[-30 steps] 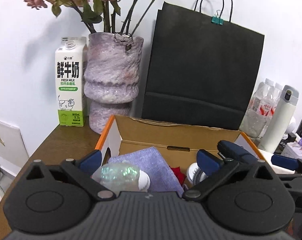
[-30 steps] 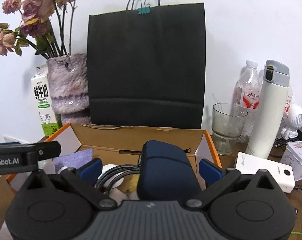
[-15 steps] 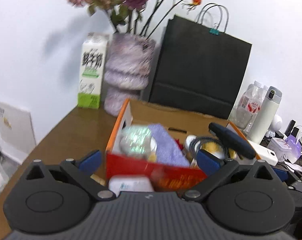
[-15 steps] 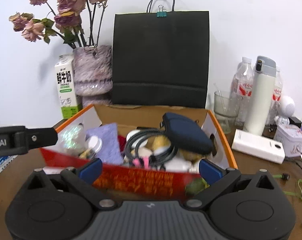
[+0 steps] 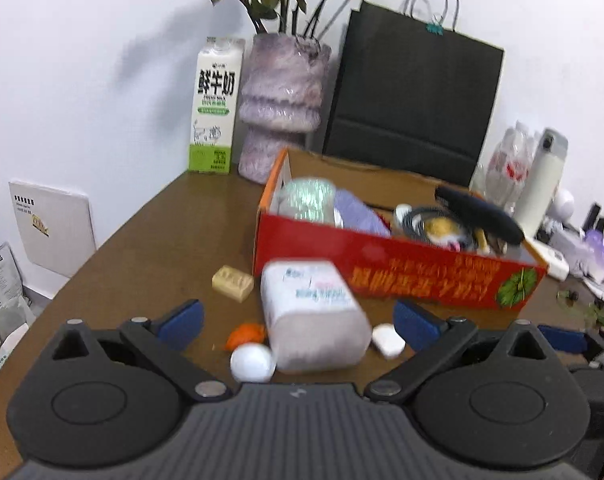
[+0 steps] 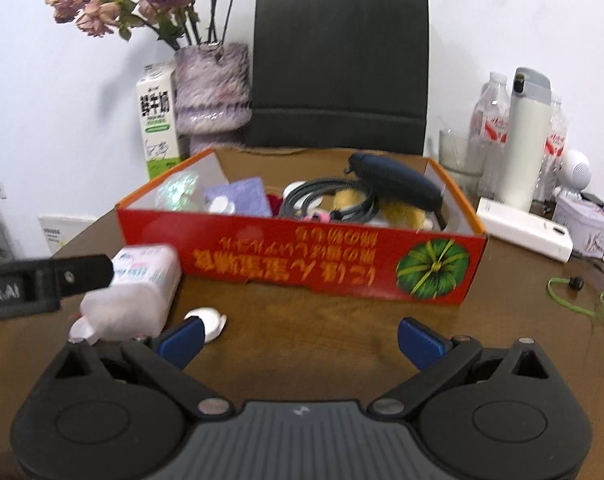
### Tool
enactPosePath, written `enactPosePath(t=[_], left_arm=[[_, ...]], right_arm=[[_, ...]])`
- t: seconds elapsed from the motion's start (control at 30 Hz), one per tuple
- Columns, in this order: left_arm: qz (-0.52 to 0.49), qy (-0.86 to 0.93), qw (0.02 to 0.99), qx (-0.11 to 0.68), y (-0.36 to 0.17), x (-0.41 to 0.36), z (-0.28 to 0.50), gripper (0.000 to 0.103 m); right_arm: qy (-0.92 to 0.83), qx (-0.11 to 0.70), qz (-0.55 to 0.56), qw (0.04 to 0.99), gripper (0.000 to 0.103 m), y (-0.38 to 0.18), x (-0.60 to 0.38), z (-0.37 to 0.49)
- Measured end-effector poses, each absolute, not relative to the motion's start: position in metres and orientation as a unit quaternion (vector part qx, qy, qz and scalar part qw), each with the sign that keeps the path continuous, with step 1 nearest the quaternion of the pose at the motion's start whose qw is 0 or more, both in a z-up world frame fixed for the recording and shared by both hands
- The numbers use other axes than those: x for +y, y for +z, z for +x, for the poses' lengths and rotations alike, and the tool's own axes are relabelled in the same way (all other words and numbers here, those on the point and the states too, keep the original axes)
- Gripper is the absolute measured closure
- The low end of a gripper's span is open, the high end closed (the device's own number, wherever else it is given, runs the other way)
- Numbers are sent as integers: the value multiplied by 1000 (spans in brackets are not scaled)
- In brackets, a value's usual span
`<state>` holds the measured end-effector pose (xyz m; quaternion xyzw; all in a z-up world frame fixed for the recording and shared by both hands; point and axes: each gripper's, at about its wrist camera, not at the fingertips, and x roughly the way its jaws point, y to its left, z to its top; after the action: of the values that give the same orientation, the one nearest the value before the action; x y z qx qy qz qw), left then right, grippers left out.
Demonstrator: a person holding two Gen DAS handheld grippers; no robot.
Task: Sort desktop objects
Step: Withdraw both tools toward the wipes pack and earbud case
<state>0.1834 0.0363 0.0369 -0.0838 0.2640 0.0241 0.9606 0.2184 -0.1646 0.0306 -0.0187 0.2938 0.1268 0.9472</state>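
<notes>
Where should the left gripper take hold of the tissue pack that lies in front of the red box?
Grip the tissue pack across its two long sides near the middle, coming from the near end. It lies flat, pointing away from the left gripper, whose open jaws already stand on either side. Its soft wrapping probably yields.

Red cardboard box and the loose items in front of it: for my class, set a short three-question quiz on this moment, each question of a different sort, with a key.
1. True or false: the dark blue pouch lies inside the red cardboard box.
2. Multiple choice: which lies on the table outside the box? A) the coiled cable B) the tissue pack C) the purple cloth
3. Fill in: both the left gripper and the right gripper are ____ and hold nothing.

Key: 1 true; 2 B; 3 open.
</notes>
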Motion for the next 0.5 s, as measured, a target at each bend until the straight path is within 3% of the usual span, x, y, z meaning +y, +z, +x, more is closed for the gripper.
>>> enactPosePath(t=[0.5], left_arm=[[-81,9,962,261,29,38,175,0]], right_arm=[[134,303,-22,943,0,18,-161,211]])
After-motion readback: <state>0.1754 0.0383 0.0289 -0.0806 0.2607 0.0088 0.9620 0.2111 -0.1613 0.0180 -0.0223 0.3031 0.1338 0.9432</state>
